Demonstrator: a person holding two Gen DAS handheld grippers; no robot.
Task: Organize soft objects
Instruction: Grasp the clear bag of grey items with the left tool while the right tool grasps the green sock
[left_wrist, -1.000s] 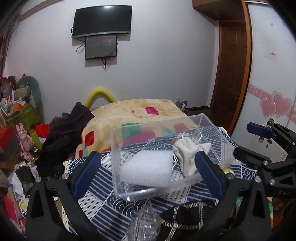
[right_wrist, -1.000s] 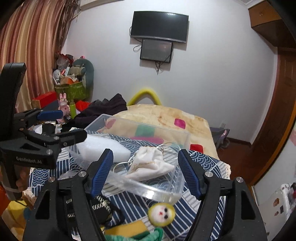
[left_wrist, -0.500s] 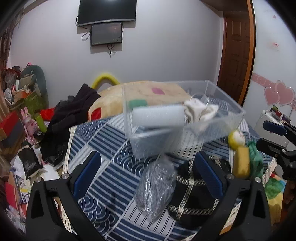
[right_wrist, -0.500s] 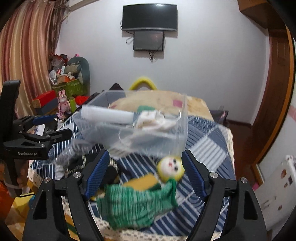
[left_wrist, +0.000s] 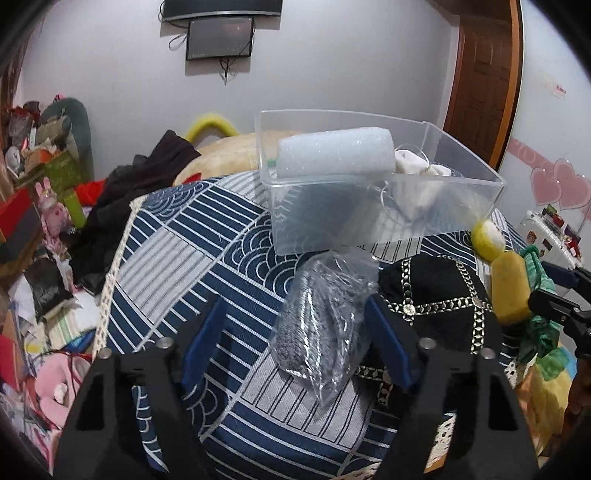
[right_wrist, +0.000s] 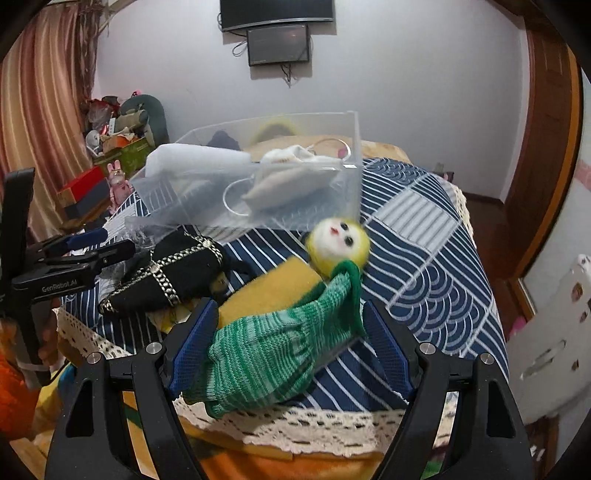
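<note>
Both hand-held grippers lowered | left around mesh bag

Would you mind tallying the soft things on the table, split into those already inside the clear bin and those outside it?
Inside the clear bin: 2, white foam roll and white drawstring pouch.
Outside: 4, silver mesh bag, black chain-trim pouch, green knit glove, yellow doll.
Total: 6.

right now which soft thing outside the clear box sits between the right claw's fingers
The green knitted glove, beside the yellow sponge; the black chain-trimmed pouch and crinkly silver bag lie further left.
</note>
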